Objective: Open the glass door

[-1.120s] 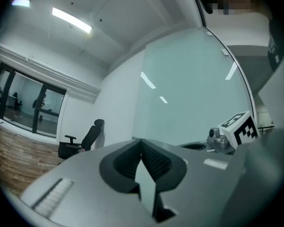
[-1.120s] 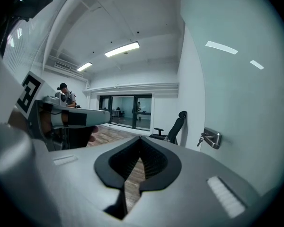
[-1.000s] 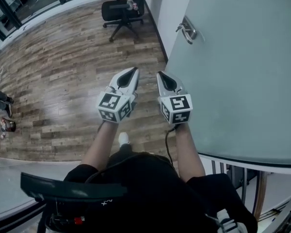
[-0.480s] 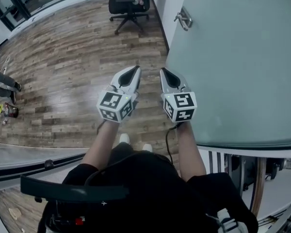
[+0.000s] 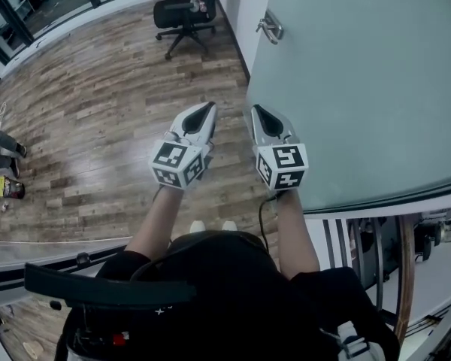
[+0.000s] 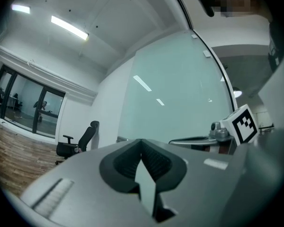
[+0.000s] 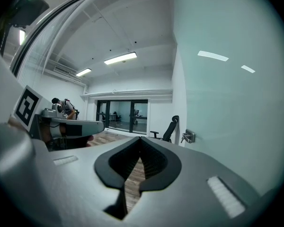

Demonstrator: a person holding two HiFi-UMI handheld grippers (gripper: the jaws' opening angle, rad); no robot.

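The frosted glass door [image 5: 361, 89] fills the right of the head view, with its metal lever handle [image 5: 269, 28] near the top edge. My left gripper [image 5: 207, 109] and right gripper [image 5: 255, 111] are held side by side, level, left of the door and short of the handle. Both are shut with nothing between the jaws. In the right gripper view the jaws [image 7: 141, 141] meet, and the handle [image 7: 188, 136] shows ahead to the right. The left gripper view has its shut jaws [image 6: 142, 143] facing the door [image 6: 180, 93].
A black office chair [image 5: 182, 12] stands by the wall beyond the handle. Wood flooring [image 5: 98, 111] stretches out to the left, where another person's legs [image 5: 0, 153] and small items [image 5: 7, 188] sit at the edge. Dark-framed glazing [image 7: 120, 115] lines the far wall.
Both grippers have moved forward a little beside the door, still shut. In the head view the handle and chair have shifted leftward and the door's lower edge has tilted.
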